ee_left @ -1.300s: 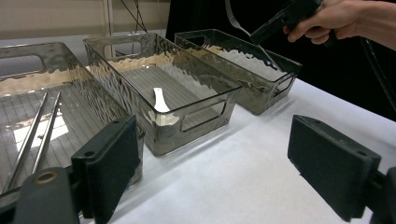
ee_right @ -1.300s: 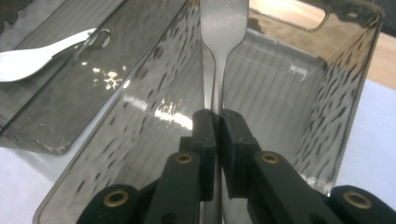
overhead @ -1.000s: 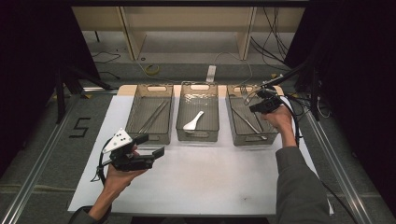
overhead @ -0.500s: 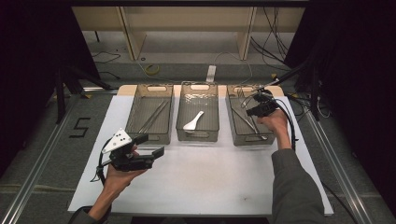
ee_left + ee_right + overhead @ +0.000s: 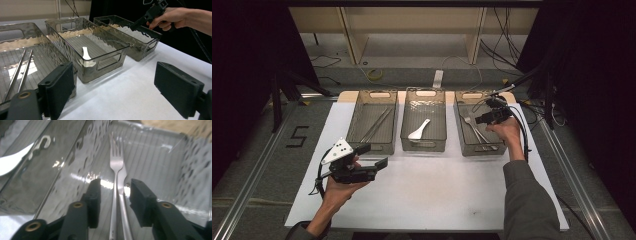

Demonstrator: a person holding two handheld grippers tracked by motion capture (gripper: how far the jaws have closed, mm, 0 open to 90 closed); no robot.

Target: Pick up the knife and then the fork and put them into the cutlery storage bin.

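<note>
Fork direction: the fork (image 5: pixel 116 163) lies lengthwise between the right gripper (image 5: pixel 113 195) fingers, tines pointing away from them.
Fork look: shiny silver metal, four tines; a second handle lies alongside.
Count: three bins, two grippers.
Fork place: right bin (image 5: pixel 464 102).
Right fingers: just opened, not touching it.
Left gripper (image 5: pixel 125 90): wide open, empty.

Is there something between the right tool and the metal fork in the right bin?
Nothing visible. The right tool hangs over the smoky clear plastic bin, its jaws just opened, apart on either side of the silver metal fork's handle, with only open space between the pads and the handle.
</note>
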